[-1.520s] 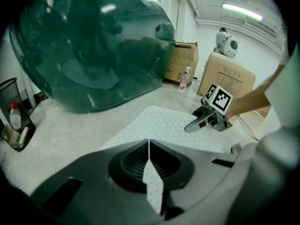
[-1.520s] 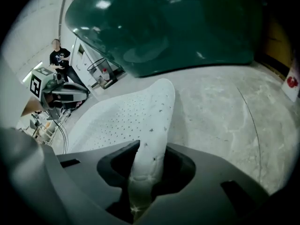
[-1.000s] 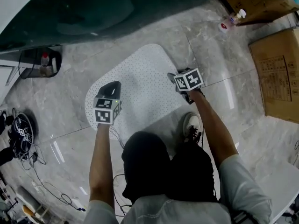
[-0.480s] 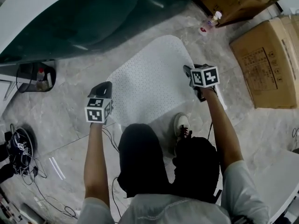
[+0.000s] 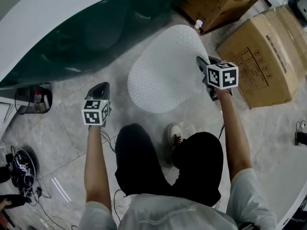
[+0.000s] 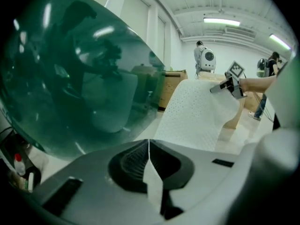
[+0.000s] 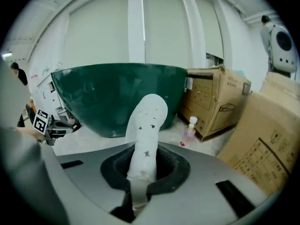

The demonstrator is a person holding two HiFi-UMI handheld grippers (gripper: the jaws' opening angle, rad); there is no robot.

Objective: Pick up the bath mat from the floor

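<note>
— Where is the bath mat (image 5: 163, 73)?
— It hangs from the right gripper (image 5: 201, 63), which is clenched on its edge. It is up over the floor (image 5: 62, 128), between the green tub (image 5: 72, 37) and the cardboard box (image 5: 259, 66).
— And the left gripper (image 5: 98, 89)?
— Its jaws are pressed together. It is apart from the mat, near the tub's rim.
— Is the mat wholly off the floor?
— I can't tell about its far end.

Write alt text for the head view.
From above: the right gripper holds up a white perforated bath mat by its edge, jaws shut on it, over a grey marble floor. The left gripper is apart from the mat, at its left. A dark green tub curves across the top; cardboard boxes stand at right.
</note>
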